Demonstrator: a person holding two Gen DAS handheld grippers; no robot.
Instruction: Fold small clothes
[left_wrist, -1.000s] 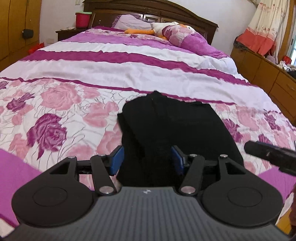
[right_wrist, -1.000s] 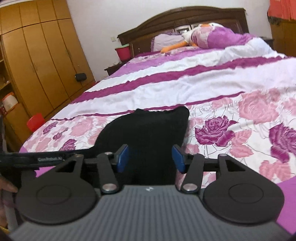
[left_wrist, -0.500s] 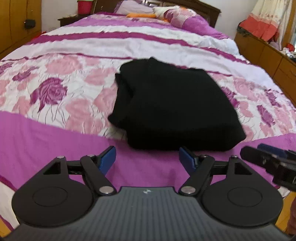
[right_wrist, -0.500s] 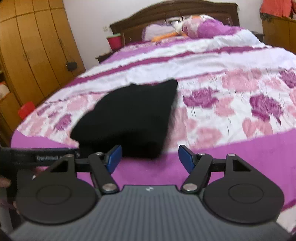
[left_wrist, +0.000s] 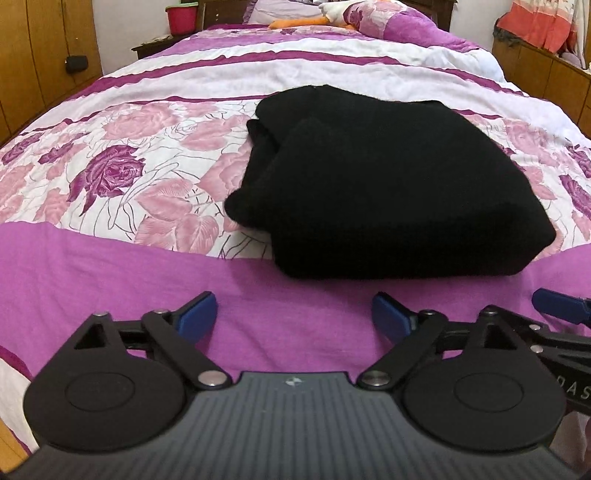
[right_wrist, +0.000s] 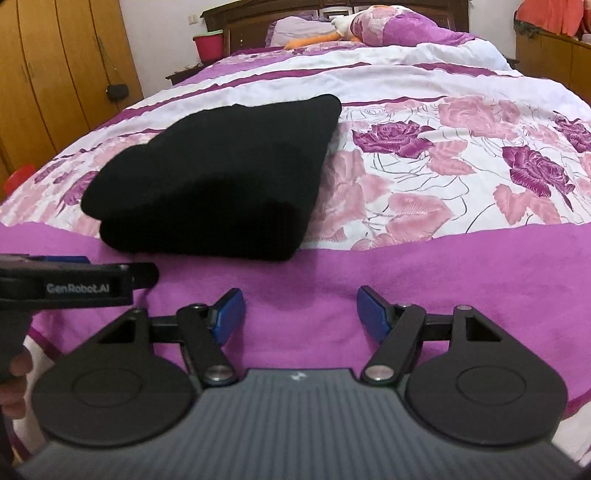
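Bedroom, with a wide bed (left_wrist: 147, 85) under a quilt of white and purple bands, pink and purple roses nearer, and a plain magenta strip along the near edge. Black garment (left_wrist: 388, 184), folded into a thick rectangular bundle, on the rose-printed part, its near edge reaching onto the magenta strip; looser layers showing along its left side in the left wrist view. Same bundle (right_wrist: 221, 181) left of centre in the right wrist view. Left gripper (left_wrist: 293, 315) low over the magenta strip, short of the bundle, jaws spread wide after just having been opening, only bare quilt between the blue pads, holding nothing. Right gripper (right_wrist: 301, 310) likewise over the magenta strip, just off the bundle's near right corner, jaws parted but less widely, having just been opening too, empty and apart from the cloth. Each tool visible at the edge of the other's view, side by side. Fingertips of a hand (right_wrist: 14, 373) around the left tool's handle at the lower left of the right wrist view. Farther off: dark wooden headboard (right_wrist: 332, 7), pillows (left_wrist: 388, 18) and an orange-and-white soft toy (right_wrist: 325, 33), a red pot (right_wrist: 208, 46) on a nightstand, wooden wardrobe doors (right_wrist: 55, 66) along the left, a low wooden cabinet (left_wrist: 546, 70) on the right. Open quilt only between the grippers and the bundle.
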